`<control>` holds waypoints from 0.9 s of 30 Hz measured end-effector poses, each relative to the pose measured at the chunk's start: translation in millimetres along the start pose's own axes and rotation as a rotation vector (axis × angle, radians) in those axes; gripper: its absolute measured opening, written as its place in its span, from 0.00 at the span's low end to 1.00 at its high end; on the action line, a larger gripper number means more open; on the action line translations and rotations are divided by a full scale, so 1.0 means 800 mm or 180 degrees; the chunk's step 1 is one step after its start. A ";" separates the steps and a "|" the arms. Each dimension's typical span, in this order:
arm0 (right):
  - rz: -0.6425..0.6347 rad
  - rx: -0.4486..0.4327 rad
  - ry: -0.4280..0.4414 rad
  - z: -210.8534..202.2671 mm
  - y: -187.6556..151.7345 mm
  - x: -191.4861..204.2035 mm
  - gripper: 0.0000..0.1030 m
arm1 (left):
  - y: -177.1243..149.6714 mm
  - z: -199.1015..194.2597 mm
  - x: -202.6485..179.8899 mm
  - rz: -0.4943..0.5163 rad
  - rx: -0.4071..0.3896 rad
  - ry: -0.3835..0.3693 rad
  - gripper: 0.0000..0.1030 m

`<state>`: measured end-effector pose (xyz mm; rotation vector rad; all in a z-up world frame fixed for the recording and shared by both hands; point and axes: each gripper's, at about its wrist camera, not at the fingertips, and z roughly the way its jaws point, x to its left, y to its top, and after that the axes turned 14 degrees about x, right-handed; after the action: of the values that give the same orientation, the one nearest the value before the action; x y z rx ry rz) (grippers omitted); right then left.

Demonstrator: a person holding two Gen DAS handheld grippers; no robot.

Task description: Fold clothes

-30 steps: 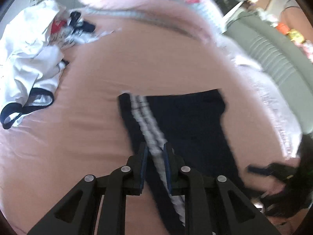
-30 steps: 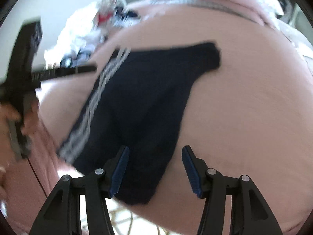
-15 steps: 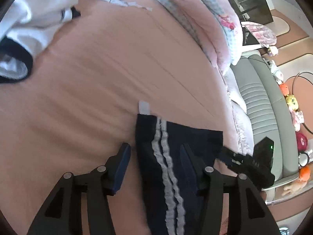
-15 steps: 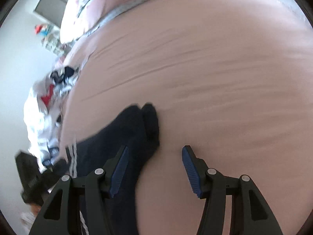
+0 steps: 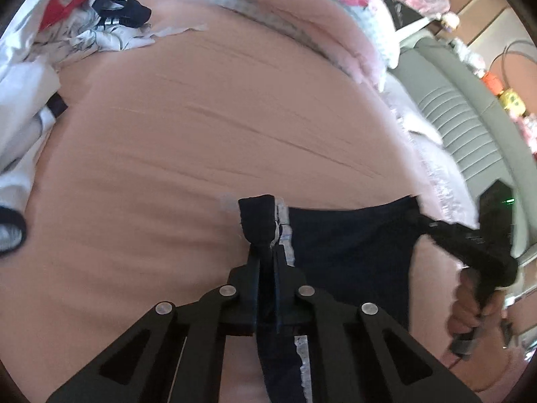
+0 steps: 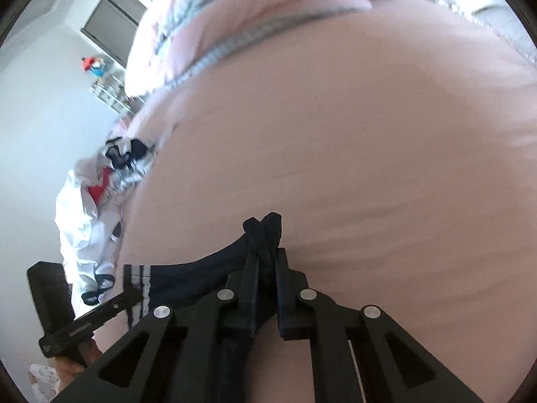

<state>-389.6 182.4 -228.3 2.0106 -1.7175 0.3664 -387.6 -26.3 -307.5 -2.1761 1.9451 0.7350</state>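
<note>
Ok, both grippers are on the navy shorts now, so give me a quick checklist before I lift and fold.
1. left gripper shut on the striped corner of the navy shorts: ok.
2. right gripper shut on the plain corner: ok; jaws have just closed with cloth between them.
3. Cloth bunched above each set of fingertips, so the bite looks deep enough: ok.
4. Pink bedsheet ahead free for the fold: ok.
5. pile of white clothes apart from the shorts: ok.
6. Lower hems lying flat: cannot tell, hidden below the grippers.
</note>
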 end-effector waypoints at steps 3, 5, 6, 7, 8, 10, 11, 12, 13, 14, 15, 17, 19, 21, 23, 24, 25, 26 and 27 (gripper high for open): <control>0.0018 0.0150 -0.0074 0.011 0.009 -0.011 0.07 | -0.004 0.010 0.009 -0.0104 0.0075 0.0034 0.08; -0.0007 0.0191 0.0005 0.018 0.015 -0.019 0.09 | -0.013 0.000 0.015 -0.0172 0.0035 0.0004 0.08; -0.0011 0.0182 0.0044 0.013 0.017 -0.018 0.11 | -0.019 -0.009 0.017 -0.0198 -0.0034 0.0023 0.08; 0.0023 0.0088 0.0035 0.003 0.014 -0.018 0.20 | -0.024 -0.022 0.018 -0.0208 -0.0171 0.0084 0.08; 0.0077 -0.0094 0.0001 -0.013 0.006 -0.017 0.24 | -0.030 -0.034 0.019 -0.0218 -0.0308 0.0144 0.08; 0.0185 -0.0459 -0.0068 -0.045 -0.010 -0.017 0.24 | -0.039 -0.055 0.013 -0.0133 -0.0558 0.0150 0.08; 0.0239 -0.0642 -0.0102 -0.061 -0.018 -0.016 0.25 | -0.041 -0.054 0.005 -0.0022 -0.0556 0.0059 0.08; 0.0246 -0.0725 -0.0070 -0.070 -0.025 -0.012 0.25 | -0.042 -0.054 -0.003 0.0089 -0.0554 -0.0032 0.08; 0.0203 -0.0682 0.0003 -0.069 -0.031 -0.006 0.25 | -0.044 -0.050 -0.012 0.0201 -0.0520 -0.0084 0.08; 0.0113 -0.0565 0.0005 -0.061 -0.036 0.003 0.25 | -0.045 -0.039 -0.019 0.0303 -0.0416 -0.0039 0.08; -0.0007 -0.0416 -0.0041 -0.048 -0.041 0.015 0.25 | -0.047 -0.029 -0.021 0.0383 -0.0321 0.0027 0.08; -0.0370 -0.0165 -0.0336 -0.014 -0.045 0.046 0.25 | -0.046 -0.006 -0.021 0.0424 -0.0128 0.0135 0.08; -0.0571 -0.0011 -0.0671 0.012 -0.045 0.052 0.25 | -0.042 0.001 -0.011 0.0311 -0.0099 0.0144 0.08; -0.0584 0.0006 -0.0797 0.019 -0.037 0.046 0.19 | -0.044 -0.018 0.006 0.0042 -0.0275 0.0125 0.08; -0.0393 -0.0037 -0.0714 0.004 -0.028 0.031 0.19 | -0.044 -0.036 0.019 -0.0086 -0.0413 -0.0043 0.08; -0.0331 -0.0058 -0.0648 -0.004 -0.023 0.027 0.22 | -0.043 -0.044 0.025 -0.0111 -0.0463 -0.0156 0.08; -0.0320 -0.0078 -0.0579 -0.010 -0.019 0.027 0.24 | -0.042 -0.050 0.030 -0.0112 -0.0483 -0.0226 0.08; -0.0308 -0.0098 -0.0510 -0.017 -0.016 0.027 0.24 | -0.038 -0.049 0.031 -0.0070 -0.0437 -0.0187 0.08; -0.0296 -0.0117 -0.0442 -0.023 -0.012 0.027 0.24 | -0.035 -0.044 0.032 -0.0059 -0.0397 -0.0117 0.08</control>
<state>-374.7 174.3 -203.8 2.1240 -1.6907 0.1664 -349.8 -59.2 -294.4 -2.2298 1.9069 0.9097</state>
